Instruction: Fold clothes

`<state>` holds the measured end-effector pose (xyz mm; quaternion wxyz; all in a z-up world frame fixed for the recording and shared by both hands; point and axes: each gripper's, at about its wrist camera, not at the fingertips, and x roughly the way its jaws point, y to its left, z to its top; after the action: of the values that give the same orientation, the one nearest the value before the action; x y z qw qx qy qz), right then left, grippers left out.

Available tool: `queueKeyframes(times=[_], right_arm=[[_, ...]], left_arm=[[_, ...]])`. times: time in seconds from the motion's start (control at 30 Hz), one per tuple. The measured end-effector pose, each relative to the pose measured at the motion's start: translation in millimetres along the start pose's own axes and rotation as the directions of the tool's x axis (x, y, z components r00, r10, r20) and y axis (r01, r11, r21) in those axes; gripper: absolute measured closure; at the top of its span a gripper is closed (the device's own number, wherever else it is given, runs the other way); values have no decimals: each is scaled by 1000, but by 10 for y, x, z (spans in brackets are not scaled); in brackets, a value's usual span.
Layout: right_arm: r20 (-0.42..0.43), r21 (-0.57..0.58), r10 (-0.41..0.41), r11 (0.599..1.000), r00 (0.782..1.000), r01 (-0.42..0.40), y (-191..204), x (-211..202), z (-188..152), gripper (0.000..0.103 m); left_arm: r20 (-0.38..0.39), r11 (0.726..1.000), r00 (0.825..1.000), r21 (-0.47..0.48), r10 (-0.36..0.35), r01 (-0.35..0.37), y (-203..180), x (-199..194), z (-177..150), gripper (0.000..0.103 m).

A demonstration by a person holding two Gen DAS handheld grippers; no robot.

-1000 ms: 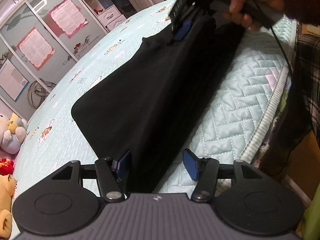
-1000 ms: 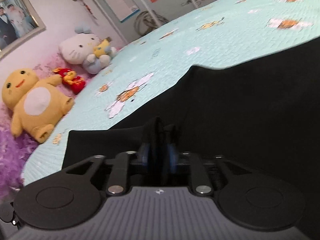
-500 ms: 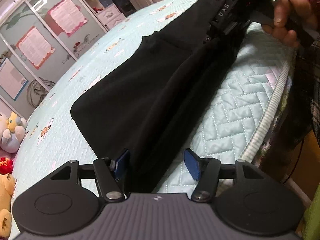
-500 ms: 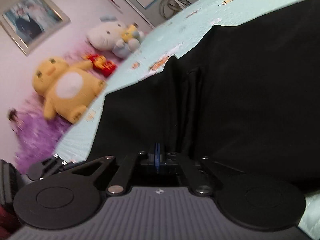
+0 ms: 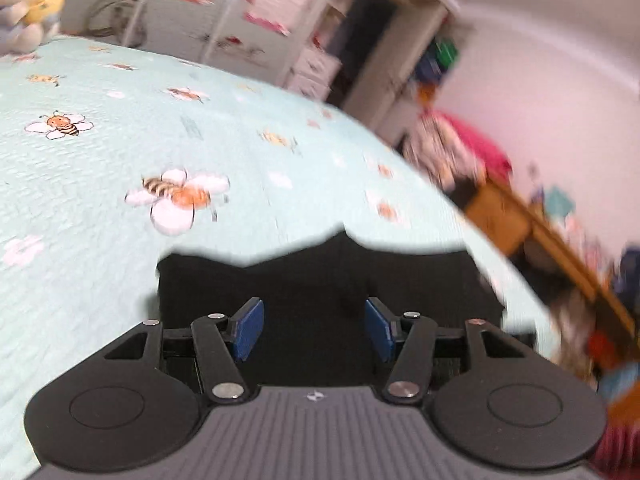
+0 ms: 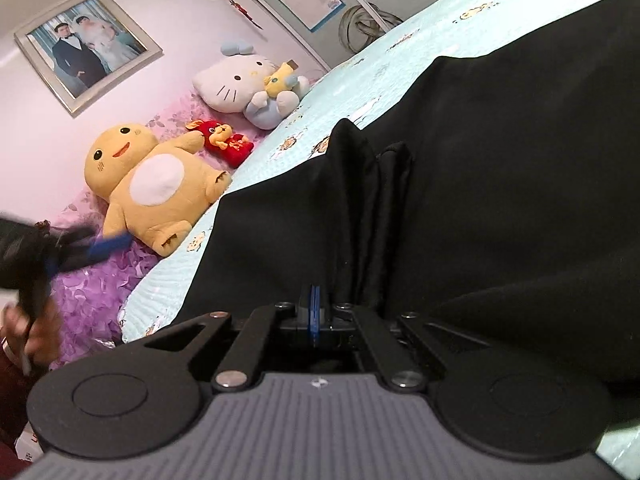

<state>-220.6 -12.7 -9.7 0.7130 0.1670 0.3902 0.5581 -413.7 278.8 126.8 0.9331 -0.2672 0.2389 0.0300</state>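
My right gripper (image 6: 314, 312) has its jaws pinched shut on a raised fold of the black garment (image 6: 500, 184), which sprawls over the mint bed (image 5: 100, 168) (bee-printed quilt) across the frame's right. My left gripper (image 5: 312, 328) hangs open above the garment's edge.

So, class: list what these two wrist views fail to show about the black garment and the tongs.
- Left wrist: the black garment near edge, hidden by the left tongs body.
- Left wrist: the shelves, motion-blurred.
- Right wrist: whether the shut right tongs pinch cloth, hidden by folds.
- Right wrist: garment's right side, cut off.
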Motion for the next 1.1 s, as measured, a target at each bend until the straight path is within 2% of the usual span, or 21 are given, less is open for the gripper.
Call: queueKeyframes(times=[0.1,0.13,0.17,0.2,0.53,0.57,0.6,0.67,0.73,0.83,0.87,0.9,0.93,0.97,1.1], right_arm=[[0,2,2,1000,1000,-2,4,14,13,103],[0,4,4,1000,1000,-4,2,17,13,103],[1,5,4,1000,1000,-4,-2,12,9,103],[1,6,5,1000,1000,-5,-7,6,5,103],[-1,26,19,999,1000,-19,-69,3,16,103],[-1,28,21,999,1000,-21,-81,1,16,103],[-1,30,22,999,1000,-22,-93,-2,16,103],[0,32,25,999,1000,-25,-99,-6,17,103],[-1,35,28,999,1000,-28,-109,-7,19,103],[-1,46,40,998,999,-40,-142,-4,15,103],[-1,50,44,998,999,-44,-159,-6,18,103],[0,54,46,997,999,-46,-162,-4,17,103],[0,56,47,997,999,-47,-159,-2,18,103],[0,58,48,997,999,-48,-155,-1,19,103],[0,58,47,997,999,-47,-145,-7,19,103]], left_arm=[[-3,988,1000,-155,-8,7,301,475,83,61],[-8,983,1000,-183,23,-24,414,608,73,61],[-18,979,996,-184,90,-92,525,721,47,70],[-19,974,992,-189,128,-129,594,771,24,99],[57,947,985,-289,163,-140,790,516,-182,98],[64,944,984,-299,166,-140,810,490,-203,93],[72,941,983,-309,170,-141,829,464,-224,83],[103,931,977,-337,185,-141,871,343,-222,68],[118,925,973,-353,196,-144,905,269,-167,67],[116,955,984,-279,134,-97,826,363,-30,67],[96,964,987,-246,128,-101,809,447,3,61],[43,966,985,-211,164,-152,833,599,4,64],[-27,956,973,-181,230,-231,893,772,-24,72],[-61,947,960,-158,275,-281,923,867,-56,97],[-33,935,941,-105,337,-339,838,879,-111,99]])
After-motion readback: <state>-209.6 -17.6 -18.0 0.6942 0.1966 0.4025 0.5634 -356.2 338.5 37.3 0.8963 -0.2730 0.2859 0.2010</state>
